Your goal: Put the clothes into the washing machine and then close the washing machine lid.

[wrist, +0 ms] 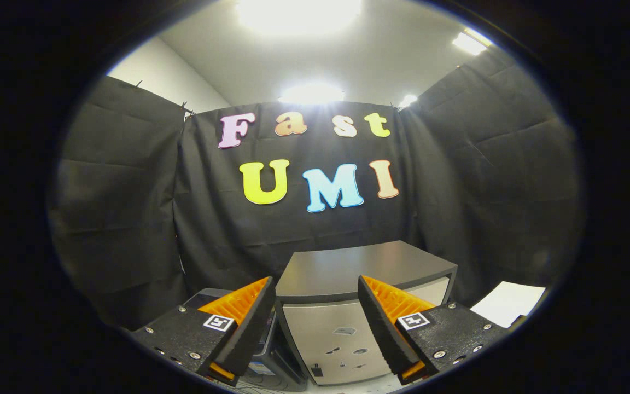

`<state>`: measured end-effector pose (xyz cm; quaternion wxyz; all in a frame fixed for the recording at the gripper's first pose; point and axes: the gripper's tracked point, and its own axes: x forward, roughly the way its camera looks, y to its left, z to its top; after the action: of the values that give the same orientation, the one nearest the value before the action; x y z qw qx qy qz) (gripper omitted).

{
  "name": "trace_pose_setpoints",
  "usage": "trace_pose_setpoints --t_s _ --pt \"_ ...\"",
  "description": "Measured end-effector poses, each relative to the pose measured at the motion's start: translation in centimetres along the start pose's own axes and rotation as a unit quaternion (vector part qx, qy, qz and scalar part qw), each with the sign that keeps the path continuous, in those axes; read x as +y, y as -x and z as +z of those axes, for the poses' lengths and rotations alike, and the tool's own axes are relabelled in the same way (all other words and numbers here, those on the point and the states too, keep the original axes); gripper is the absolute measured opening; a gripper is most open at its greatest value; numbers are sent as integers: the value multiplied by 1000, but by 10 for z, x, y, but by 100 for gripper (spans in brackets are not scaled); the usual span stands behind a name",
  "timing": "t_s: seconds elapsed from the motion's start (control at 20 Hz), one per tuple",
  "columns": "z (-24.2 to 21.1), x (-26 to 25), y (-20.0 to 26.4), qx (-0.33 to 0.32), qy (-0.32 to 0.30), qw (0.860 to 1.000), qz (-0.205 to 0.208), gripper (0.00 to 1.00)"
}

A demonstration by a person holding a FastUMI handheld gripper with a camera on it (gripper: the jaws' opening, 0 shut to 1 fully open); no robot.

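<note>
We see the big black cloth wall (315, 219) of the booth all around us, with bright lamps (298, 11) on the white ceiling above it. In front of the wall stands the washing machine (348, 328), a grey box with a flat dark lid (359, 268) on top and a pale front. The lid looks like it is lying down flat, so we think it is closed now, but we cannot be sure from here. We think it will have to be open before any clothes can go in. The machine sits just beyond our fingers, right in the gap between them, maybe because we are aiming straight at it. A dark thing (205, 298) stands just beside the machine, partly behind one finger, and we cannot tell what it is. A white sheet (506, 303) lies near the machine on the other side. Our gripper (316, 323) is held up in the air with its two fingers (249, 328) spread wide apart, and nothing is between them. We think they are held wide so they are ready to grab something soft. We cannot spot any clothes from here, so we think the job has hardly begun and we must find the clothes first
</note>
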<state>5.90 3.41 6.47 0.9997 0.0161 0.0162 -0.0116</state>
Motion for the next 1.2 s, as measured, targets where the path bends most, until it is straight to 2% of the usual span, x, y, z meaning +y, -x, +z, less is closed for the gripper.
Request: trace_pose_setpoints --t_s 1.2 --pt "-10 6 -2 7 8 1000 9 93"
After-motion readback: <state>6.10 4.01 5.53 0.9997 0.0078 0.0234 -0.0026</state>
